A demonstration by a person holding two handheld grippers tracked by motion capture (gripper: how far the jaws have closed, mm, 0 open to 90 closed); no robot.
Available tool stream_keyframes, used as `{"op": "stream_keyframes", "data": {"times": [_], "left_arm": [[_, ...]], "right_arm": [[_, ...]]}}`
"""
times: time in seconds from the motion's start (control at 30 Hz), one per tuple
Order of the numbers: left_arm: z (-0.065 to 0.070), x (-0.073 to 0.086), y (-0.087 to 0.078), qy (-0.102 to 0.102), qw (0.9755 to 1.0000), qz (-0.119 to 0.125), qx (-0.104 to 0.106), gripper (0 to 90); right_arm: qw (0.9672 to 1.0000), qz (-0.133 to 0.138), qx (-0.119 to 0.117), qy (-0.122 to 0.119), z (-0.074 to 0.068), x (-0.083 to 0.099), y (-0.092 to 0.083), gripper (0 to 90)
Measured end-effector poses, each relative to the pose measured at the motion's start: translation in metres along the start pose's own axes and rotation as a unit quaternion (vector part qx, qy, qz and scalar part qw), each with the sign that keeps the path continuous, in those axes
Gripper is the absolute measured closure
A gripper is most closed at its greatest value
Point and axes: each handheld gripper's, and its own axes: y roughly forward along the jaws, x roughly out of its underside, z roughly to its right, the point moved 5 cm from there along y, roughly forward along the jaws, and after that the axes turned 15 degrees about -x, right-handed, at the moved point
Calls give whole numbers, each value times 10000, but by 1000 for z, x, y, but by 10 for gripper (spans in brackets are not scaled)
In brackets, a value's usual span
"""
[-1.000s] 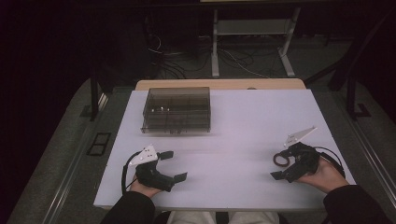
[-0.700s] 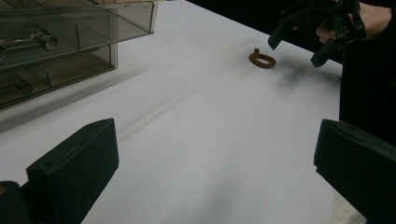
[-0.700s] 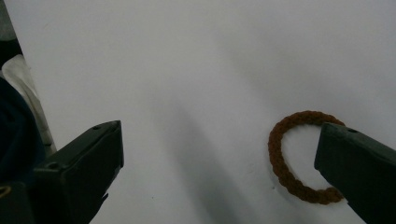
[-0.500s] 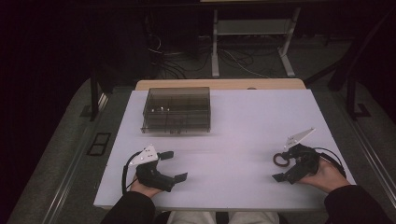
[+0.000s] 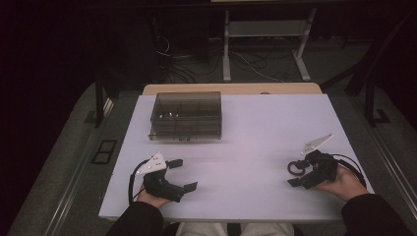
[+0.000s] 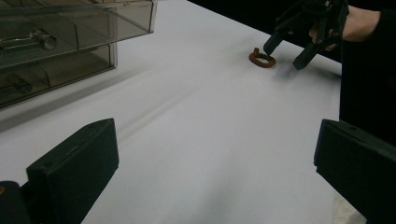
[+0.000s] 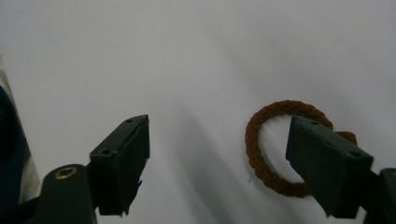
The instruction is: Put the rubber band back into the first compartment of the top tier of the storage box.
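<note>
On the white table, going left to right, the left gripper rests with jaws spread wide and empty, a smoky clear plastic compartment box holds small metal bits, and the right gripper, jaws apart, straddles a brown braided ring.

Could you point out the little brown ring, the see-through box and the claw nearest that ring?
brown ring (image 7: 254, 140): right gripper view, its braided left side.
see-through box (image 5: 186, 115): high view, its lid.
right claw (image 5: 306, 172): high view, between its open tips.
</note>
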Motion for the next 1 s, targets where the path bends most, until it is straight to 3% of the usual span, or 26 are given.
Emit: {"op": "stream_keyframes", "data": {"times": [0.63, 1.0], "left_arm": [[0, 0, 0, 2, 10000, -4, 5, 0], [0, 0, 0, 5, 10000, -5, 1, 0]], "right_arm": [[9998, -64, 198, 17, 12, 2, 3, 377], [9991, -128, 398, 8, 15, 4, 4, 590]]}}
